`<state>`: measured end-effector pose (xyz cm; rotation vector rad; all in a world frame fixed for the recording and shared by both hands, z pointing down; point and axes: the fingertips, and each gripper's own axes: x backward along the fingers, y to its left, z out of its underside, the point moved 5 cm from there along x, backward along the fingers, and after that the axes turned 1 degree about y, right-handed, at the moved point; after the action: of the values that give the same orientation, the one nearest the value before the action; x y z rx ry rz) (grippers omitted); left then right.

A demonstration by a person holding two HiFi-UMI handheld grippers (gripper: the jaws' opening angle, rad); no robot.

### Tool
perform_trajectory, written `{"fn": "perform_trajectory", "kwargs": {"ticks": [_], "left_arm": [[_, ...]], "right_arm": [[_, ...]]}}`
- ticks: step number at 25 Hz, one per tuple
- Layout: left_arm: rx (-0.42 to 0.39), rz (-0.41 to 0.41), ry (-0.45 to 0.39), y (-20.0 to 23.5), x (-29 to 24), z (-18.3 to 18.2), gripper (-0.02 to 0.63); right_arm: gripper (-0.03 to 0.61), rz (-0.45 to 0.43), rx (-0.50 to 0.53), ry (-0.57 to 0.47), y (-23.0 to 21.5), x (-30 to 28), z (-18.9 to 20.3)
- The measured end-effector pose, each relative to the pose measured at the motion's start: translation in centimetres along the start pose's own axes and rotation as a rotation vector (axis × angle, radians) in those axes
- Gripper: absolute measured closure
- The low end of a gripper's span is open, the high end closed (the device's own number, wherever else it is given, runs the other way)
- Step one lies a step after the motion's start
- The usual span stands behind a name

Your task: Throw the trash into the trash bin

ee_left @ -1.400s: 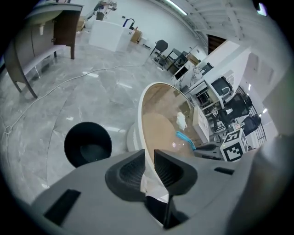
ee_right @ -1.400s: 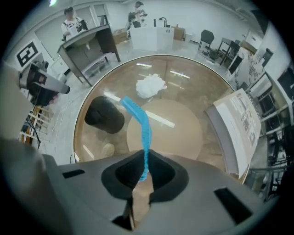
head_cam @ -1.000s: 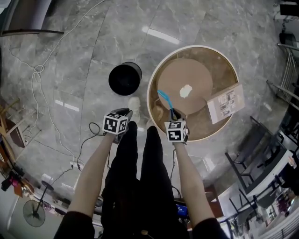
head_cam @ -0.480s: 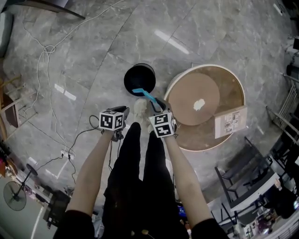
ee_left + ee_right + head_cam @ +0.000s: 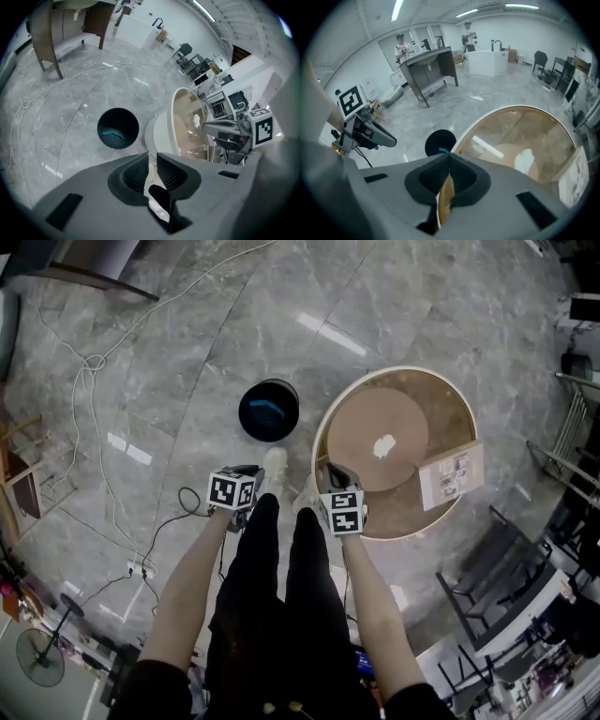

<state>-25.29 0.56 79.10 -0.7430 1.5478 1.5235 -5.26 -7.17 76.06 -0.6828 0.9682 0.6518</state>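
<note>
The black trash bin (image 5: pixel 269 410) stands on the floor left of the round wooden table (image 5: pixel 441 399). A blue strip (image 5: pixel 273 409) lies inside the bin (image 5: pixel 117 127), and shows there in the left gripper view as the blue strip (image 5: pixel 112 134). A crumpled white paper (image 5: pixel 384 446) rests on the table's raised middle. My right gripper (image 5: pixel 330 469) hangs over the table's near-left rim, shut and empty; in its own view the right gripper (image 5: pixel 450 157) has its tips meeting. My left gripper (image 5: pixel 251 469) hovers over the floor near the bin; the left gripper (image 5: pixel 153 164) shows a narrow gap with nothing in it.
A printed card box (image 5: pixel 452 474) lies on the table's right rim. Cables (image 5: pixel 89 362) trail over the grey floor to the left. The person's legs and white shoes (image 5: pixel 274 463) are between the grippers. Chairs (image 5: pixel 497 587) and a fan (image 5: pixel 42 657) stand at the edges.
The right gripper carried the blue strip from the table to over the bin and let it go; the strip now lies in the bin. That gripper drew back to the table's rim and shut.
</note>
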Motion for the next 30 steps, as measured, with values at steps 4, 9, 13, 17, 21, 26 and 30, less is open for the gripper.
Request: {"fn": "perform_trajectory", "kwargs": {"ticks": [4, 9, 13, 17, 21, 26, 30], "left_arm": [[-0.081, 0.005, 0.021, -3.0, 1.0, -0.7, 0.585], [-0.222, 0.06, -0.092, -7.1, 4.1, -4.5, 0.598], [-0.287, 0.136, -0.296, -11.9, 9.5, -6.1, 0.604], [-0.353, 0.193, -0.485, -17.1, 16.4, -6.6, 0.604], [-0.427, 0.247, -0.624, -21.6, 22.4, -6.4, 0.604], [-0.559, 0.283, -0.734, -26.5, 27.2, -5.5, 0.604], [-0.593, 0.324, -0.834, -30.0, 30.5, -5.0, 0.604]], "right_arm": [[0.575, 0.039, -0.099, -0.03, -2.3, 4.8, 1.3], [0.575, 0.065, -0.188, -0.226, -3.3, 12.3, -1.0], [0.575, 0.079, -0.226, -0.416, -2.5, 20.1, -1.9], [0.575, 0.089, -0.24, -0.585, -0.6, 28.0, -2.5], [0.575, 0.094, -0.242, -0.72, 1.5, 34.3, -2.9], [0.575, 0.088, -0.227, -0.845, 3.2, 40.0, -3.3], [0.575, 0.093, -0.184, -0.919, 4.1, 43.8, -3.6]]}}
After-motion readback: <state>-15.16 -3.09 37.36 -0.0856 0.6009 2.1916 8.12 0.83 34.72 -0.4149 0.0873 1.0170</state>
